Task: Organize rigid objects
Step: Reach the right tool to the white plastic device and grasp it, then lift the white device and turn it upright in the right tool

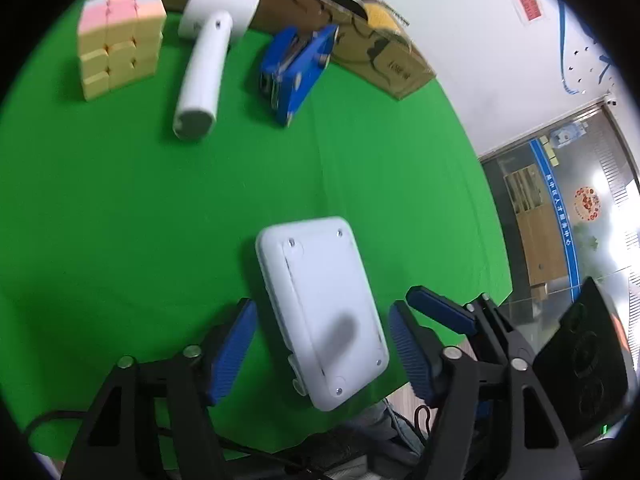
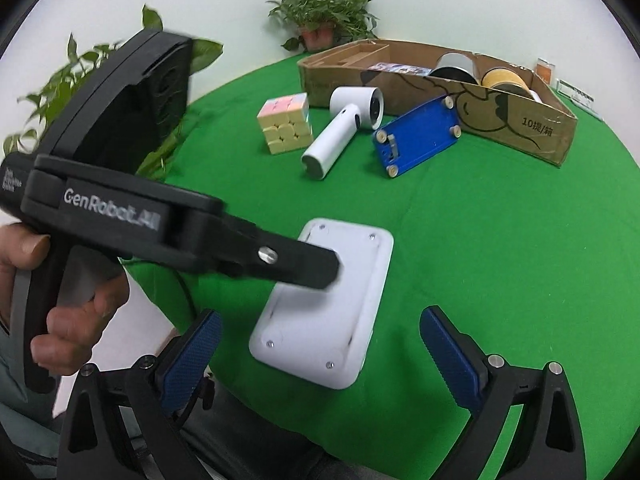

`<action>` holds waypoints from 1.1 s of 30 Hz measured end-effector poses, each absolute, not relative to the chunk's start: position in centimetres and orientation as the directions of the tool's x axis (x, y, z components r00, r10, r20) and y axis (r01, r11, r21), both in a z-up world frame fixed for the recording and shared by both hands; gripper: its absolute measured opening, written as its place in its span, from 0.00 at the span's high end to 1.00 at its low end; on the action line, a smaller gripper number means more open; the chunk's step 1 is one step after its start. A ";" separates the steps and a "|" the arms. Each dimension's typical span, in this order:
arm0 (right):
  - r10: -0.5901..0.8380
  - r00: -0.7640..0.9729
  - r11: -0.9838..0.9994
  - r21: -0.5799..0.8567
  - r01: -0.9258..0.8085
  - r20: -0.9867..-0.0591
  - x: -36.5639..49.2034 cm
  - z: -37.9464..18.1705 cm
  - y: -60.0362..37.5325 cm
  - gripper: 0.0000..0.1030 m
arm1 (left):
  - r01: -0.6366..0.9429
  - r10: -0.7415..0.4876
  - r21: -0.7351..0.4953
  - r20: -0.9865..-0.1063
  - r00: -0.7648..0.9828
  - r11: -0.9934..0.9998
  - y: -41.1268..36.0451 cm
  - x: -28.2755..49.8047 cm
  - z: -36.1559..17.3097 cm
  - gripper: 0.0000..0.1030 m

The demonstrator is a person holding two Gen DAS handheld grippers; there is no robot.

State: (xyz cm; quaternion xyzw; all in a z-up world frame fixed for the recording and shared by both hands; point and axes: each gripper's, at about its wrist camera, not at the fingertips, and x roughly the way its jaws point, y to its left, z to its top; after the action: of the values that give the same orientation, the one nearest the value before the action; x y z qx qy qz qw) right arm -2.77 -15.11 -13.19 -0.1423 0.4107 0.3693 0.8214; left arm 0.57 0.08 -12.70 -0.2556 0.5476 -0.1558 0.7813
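A flat white device lies face down on the green table near its front edge; it also shows in the right wrist view. My left gripper is open, its blue pads on either side of the device's near end without touching it. My right gripper is open just in front of the device; its fingers show to the right in the left wrist view. Farther back lie a pastel cube, a white handheld dryer and a blue stapler.
An open cardboard box with tape rolls stands at the back of the table. Potted plants stand behind and to the left. The table's front edge runs just under both grippers. A person's hand holds the left gripper.
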 end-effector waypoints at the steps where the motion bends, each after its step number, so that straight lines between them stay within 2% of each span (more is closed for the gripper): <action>1: 0.486 0.403 0.685 0.052 -0.727 -0.776 -2.7 -13.0 -15.1 0.04 | -0.031 -0.520 -0.567 -0.774 0.361 0.823 0.0 0.7 -12.8 0.43; 2: 0.476 0.420 0.690 0.031 -0.723 -0.772 -2.7 -13.1 -15.1 0.04 | -0.027 -0.516 -0.561 -0.778 0.357 0.827 -0.2 0.9 -12.9 0.45; 4: 0.464 0.422 0.698 0.028 -0.715 -0.779 -2.2 -13.5 -15.0 0.12 | -0.032 -0.525 -0.570 -0.776 0.349 0.821 -0.3 1.2 -13.0 0.54; 9: 0.487 0.403 0.685 0.053 -0.727 -0.775 -1.7 -13.9 -15.0 0.27 | -0.040 -0.556 -0.603 -0.757 0.343 0.797 -0.2 1.7 -13.3 0.58; 16: 0.461 0.438 0.713 0.028 -0.701 -0.772 -0.2 -13.9 -15.2 0.32 | -0.057 -0.591 -0.645 -0.729 0.344 0.762 0.0 2.0 -13.6 0.60; 19: 0.428 0.461 0.726 -0.008 -0.688 -0.778 1.3 -14.2 -15.1 0.35 | -0.063 -0.596 -0.647 -0.732 0.330 0.760 -0.1 2.7 -13.8 0.70; 29: 0.341 0.530 0.715 -0.152 -0.682 -0.776 0.8 -14.6 -15.4 0.34 | -0.067 -0.627 -0.680 -0.705 0.331 0.730 0.2 4.0 -14.1 0.71; 31: 0.344 0.530 0.735 -0.129 -0.665 -0.775 1.4 -14.6 -15.2 0.36 | -0.070 -0.623 -0.676 -0.710 0.328 0.734 0.3 4.1 -14.0 0.71; 33: 0.384 0.492 0.751 -0.046 -0.659 -0.781 2.4 -14.5 -15.1 0.37 | -0.070 -0.604 -0.659 -0.723 0.336 0.749 0.7 4.1 -13.4 0.71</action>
State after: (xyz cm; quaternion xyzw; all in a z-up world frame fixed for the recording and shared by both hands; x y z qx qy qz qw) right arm 2.41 -15.15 -14.51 -0.1723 0.3989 0.3080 0.8464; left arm 4.15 0.67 -13.40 -0.3074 0.5486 -0.1763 0.7573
